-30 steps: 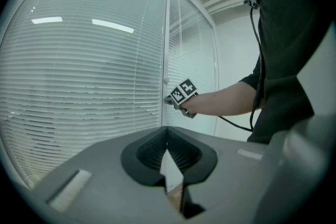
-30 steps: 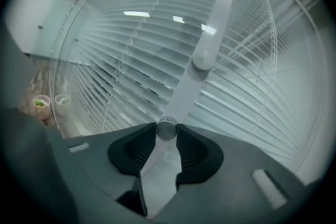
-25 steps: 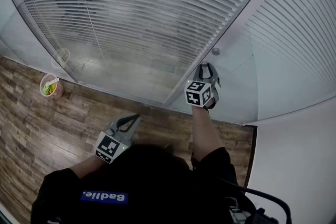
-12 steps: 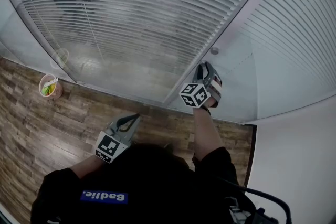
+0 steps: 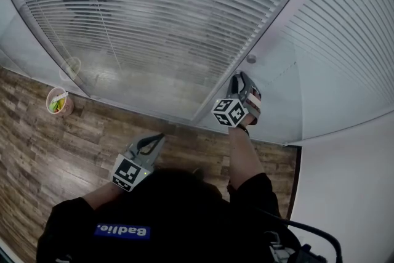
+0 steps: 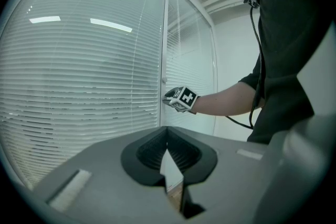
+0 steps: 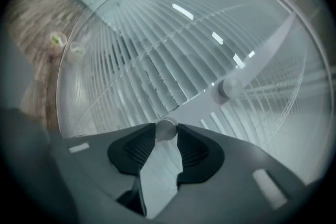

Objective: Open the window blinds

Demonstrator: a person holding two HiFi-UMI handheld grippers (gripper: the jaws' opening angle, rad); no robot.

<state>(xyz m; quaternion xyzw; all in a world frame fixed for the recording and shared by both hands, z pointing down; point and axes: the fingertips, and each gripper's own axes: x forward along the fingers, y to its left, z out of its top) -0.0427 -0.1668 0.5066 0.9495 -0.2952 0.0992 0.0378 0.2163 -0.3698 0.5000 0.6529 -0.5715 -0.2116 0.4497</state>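
Blinds (image 5: 154, 15) of thin, light, easily bent slats appear sealed behind glass, so hold is best taken at the small round knob (image 7: 167, 129) on the pale frame (image 5: 274, 24); it looks smooth, probably slippery. The right gripper (image 5: 241, 79) jaws, just eased slightly wider, are clamped on it. The left gripper (image 5: 157, 140) jaws are kept together, empty.

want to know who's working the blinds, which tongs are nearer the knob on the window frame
Right. The right tongs grip the knob on the frame between their tips; the left tongs, shut and empty, hang low, back from it.
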